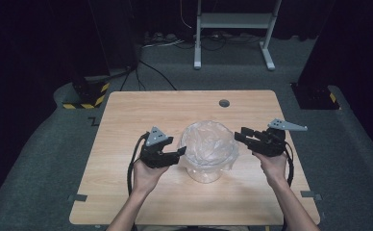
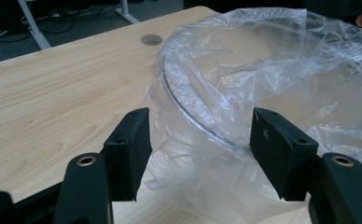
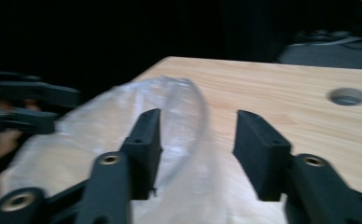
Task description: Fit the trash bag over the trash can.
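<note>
One clear bowl (image 1: 208, 161) stands at the table's (image 1: 127, 120) middle, lined with one thin plastic bag (image 1: 208, 142) whose edge is folded out over the rim. The bowl lies between the two grippers, about equally near each: the left gripper (image 1: 179, 153) sits just beside its left rim, the right gripper (image 1: 240, 136) just beside its right rim, both pointing inward. In the left gripper view the jaws stand fairly wide, straddling rim and bag (image 2: 244, 93) without pressing. In the right gripper view the jaws are about half open astride the bag's overhang (image 3: 179, 140), not yet pinching it. One round hole (image 1: 224, 103) lies at the far edge.
</note>
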Demonstrator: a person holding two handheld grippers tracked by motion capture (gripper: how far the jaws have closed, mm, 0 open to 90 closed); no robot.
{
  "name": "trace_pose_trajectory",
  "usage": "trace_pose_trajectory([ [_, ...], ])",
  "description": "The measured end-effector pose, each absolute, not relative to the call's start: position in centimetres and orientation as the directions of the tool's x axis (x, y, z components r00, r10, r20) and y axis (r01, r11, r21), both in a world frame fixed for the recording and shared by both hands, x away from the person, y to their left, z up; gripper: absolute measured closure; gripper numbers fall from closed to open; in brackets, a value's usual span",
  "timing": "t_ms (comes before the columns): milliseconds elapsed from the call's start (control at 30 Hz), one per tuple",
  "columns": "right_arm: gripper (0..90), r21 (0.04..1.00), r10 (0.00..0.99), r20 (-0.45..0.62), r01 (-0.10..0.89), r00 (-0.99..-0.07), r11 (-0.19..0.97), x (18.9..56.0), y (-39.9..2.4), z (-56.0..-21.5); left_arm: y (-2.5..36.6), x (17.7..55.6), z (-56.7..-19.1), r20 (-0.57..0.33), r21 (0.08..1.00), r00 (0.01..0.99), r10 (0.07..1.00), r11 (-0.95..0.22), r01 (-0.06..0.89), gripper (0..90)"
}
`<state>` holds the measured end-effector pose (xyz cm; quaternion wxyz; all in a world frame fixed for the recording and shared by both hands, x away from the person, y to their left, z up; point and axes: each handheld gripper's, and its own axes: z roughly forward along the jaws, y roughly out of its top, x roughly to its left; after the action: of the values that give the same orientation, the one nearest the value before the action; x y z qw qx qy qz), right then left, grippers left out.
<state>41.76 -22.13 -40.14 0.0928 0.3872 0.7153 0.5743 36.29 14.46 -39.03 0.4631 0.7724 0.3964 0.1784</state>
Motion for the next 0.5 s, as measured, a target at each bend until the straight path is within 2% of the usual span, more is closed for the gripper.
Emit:
trace_pose_trajectory([
  [100, 66.6, 0.893, 0.67, 0.291, 0.445, -0.683, 0.067, 42.2, -22.0, -40.7, 14.6, 36.2, -39.0, -0.088, 0.859, 0.622, 0.778, -0.257, 0.442, 38.9],
  [167, 70.0, 0.889, 0.678, 0.26, 0.444, -0.688, 0.11, 42.3, -21.6, -41.0, 14.6, 36.1, -39.0, -0.086, 0.861, 0.62, 0.78, -0.256, 0.44, 39.1],
  [200, 70.3, 0.886, 0.7, 0.217, 0.438, -0.681, 0.151, 42.3, -21.3, -41.2, 14.7, 36.0, -39.0, -0.083, 0.861, 0.62, 0.78, -0.257, 0.439, 39.2],
  [300, 70.2, 0.865, 0.723, 0.195, 0.463, -0.663, 0.191, 42.6, -21.0, -41.7, 14.8, 35.7, -39.1, -0.078, 0.861, 0.623, 0.778, -0.262, 0.435, 39.3],
  [500, 67.0, 0.873, 0.704, 0.242, 0.466, -0.668, 0.142, 42.1, -21.8, -41.9, 15.7, 34.5, -39.2, -0.08, 0.871, 0.634, 0.769, -0.255, 0.419, 38.8],
])
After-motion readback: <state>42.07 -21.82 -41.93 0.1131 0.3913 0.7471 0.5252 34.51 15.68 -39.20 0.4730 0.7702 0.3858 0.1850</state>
